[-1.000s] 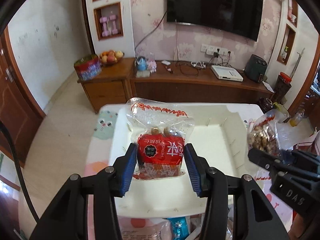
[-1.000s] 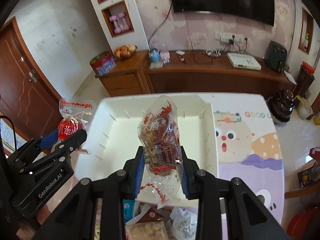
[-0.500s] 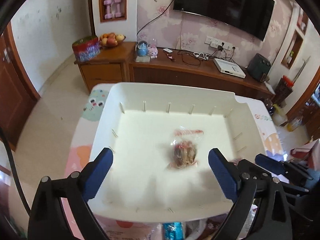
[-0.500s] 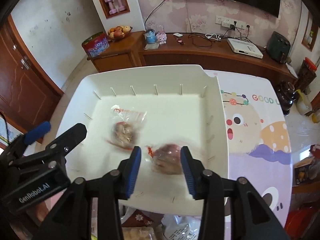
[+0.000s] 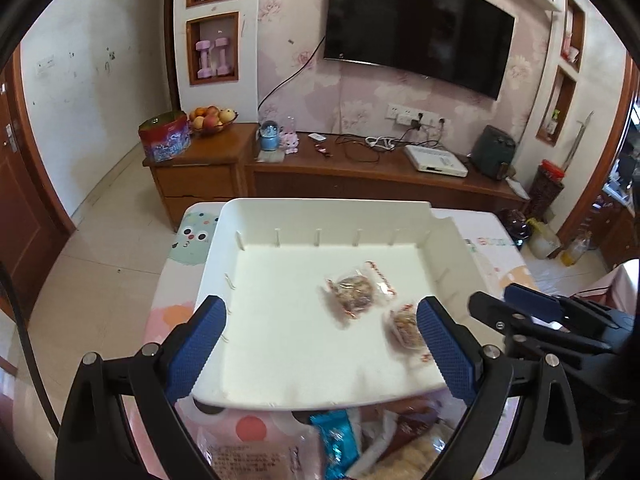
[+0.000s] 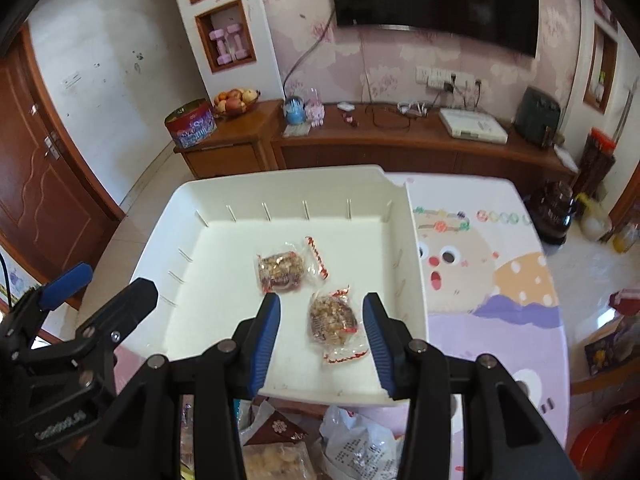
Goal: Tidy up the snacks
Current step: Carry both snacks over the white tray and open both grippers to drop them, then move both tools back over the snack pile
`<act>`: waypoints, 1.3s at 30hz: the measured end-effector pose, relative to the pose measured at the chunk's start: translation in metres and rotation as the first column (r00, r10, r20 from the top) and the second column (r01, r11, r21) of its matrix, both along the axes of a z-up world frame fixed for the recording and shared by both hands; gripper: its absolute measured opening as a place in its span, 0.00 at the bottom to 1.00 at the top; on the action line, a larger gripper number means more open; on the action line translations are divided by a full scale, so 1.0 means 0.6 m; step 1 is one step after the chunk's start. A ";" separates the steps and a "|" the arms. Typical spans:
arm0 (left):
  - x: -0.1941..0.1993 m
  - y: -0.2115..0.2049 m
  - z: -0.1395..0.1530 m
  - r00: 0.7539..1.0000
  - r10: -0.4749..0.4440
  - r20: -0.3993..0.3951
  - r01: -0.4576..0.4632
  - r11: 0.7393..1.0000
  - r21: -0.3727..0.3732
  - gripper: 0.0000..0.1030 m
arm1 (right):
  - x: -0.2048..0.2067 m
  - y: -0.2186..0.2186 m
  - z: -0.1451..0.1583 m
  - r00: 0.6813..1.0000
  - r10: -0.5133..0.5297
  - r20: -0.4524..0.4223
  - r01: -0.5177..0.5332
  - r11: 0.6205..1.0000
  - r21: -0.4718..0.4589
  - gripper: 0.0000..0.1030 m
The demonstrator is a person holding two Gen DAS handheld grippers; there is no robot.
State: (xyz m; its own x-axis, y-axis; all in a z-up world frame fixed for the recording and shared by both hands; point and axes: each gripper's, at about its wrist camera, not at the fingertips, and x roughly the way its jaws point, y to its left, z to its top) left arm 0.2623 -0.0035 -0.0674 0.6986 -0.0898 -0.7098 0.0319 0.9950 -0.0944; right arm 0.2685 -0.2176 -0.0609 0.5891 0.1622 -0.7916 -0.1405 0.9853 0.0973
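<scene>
A white tray (image 5: 224,232) (image 6: 168,216) sits on the table. Two clear snack packets with red-printed edges lie flat inside it. The first packet (image 5: 354,291) (image 6: 282,268) lies near the middle. The second packet (image 5: 406,328) (image 6: 332,320) lies nearer the front right. My left gripper (image 5: 320,350) is open and empty above the tray's front edge. My right gripper (image 6: 320,334) is open and empty, its jaws either side of the second packet and above it. Each gripper shows at the other view's edge.
Several loose snack packets (image 5: 332,444) (image 6: 280,440) lie heaped on the table in front of the tray. The table's patterned cloth (image 6: 480,264) extends to the right. A wooden TV cabinet (image 5: 360,176) stands beyond the table.
One second ago each gripper held a snack packet over the tray. Both jaws opened and the packets dropped into the tray, where they now lie still. Both grippers have drawn back.
</scene>
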 end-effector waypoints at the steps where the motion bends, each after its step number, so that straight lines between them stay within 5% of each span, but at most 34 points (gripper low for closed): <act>1: -0.005 0.000 0.006 1.000 0.005 -0.001 -0.005 1.000 -0.006 0.93 | -0.006 0.002 0.005 1.000 0.004 0.009 -0.004 1.000 -0.009 0.42; 25: -0.204 0.042 0.147 0.997 0.010 0.080 -0.011 1.000 0.017 0.93 | -0.192 0.021 0.165 0.977 0.051 0.206 -0.043 0.998 -0.042 0.43; 39: -0.346 0.061 0.144 0.991 -0.007 0.134 -0.001 0.998 0.061 0.94 | -0.325 0.022 0.198 0.948 0.126 0.294 -0.113 0.992 -0.060 0.63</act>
State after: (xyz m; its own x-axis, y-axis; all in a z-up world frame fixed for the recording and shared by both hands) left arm 0.0549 0.0333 0.0190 0.7878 -0.0515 -0.6138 0.0430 0.9987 -0.0287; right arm 0.0737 -0.2045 0.0577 0.7765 0.2165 -0.5918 -0.2736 0.9618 -0.0071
